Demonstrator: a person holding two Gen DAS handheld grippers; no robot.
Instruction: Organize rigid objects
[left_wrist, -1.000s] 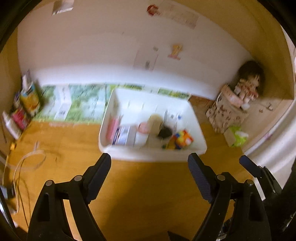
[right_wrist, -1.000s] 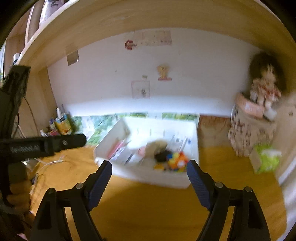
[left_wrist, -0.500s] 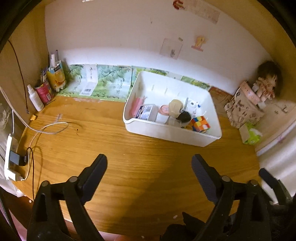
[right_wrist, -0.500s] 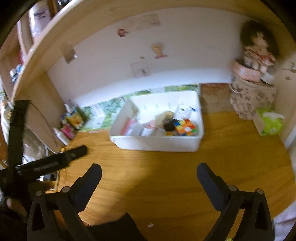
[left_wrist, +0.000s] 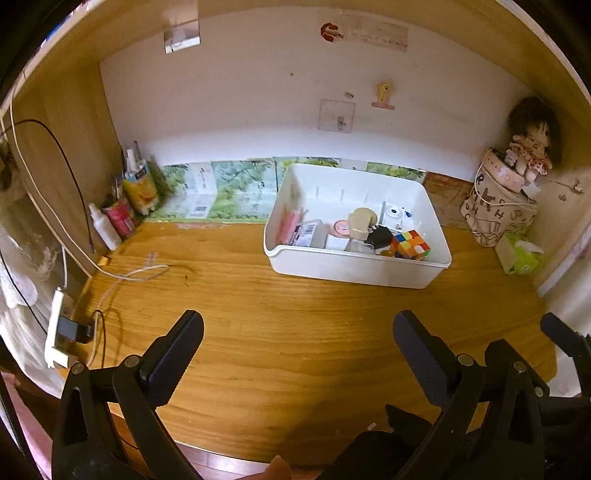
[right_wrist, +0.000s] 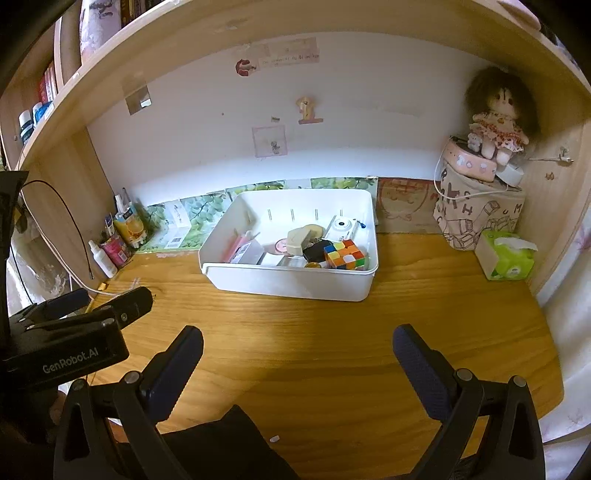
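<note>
Both tongs, left (left_wrist: 297, 345) and right (right_wrist: 297, 350), now farther back from the white bin (left_wrist: 354, 267) than before.

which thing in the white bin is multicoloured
The Rubik's cube, at the right front corner of the white bin; the black object and white camera beside it are single-coloured.

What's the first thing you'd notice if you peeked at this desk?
The white bin at the back middle of the wooden desk, with a colourful puzzle cube in its front right corner. Then the doll sitting high on a pink box in the right corner. Both claws, left claw and right claw, hang open and hold nothing.
</note>
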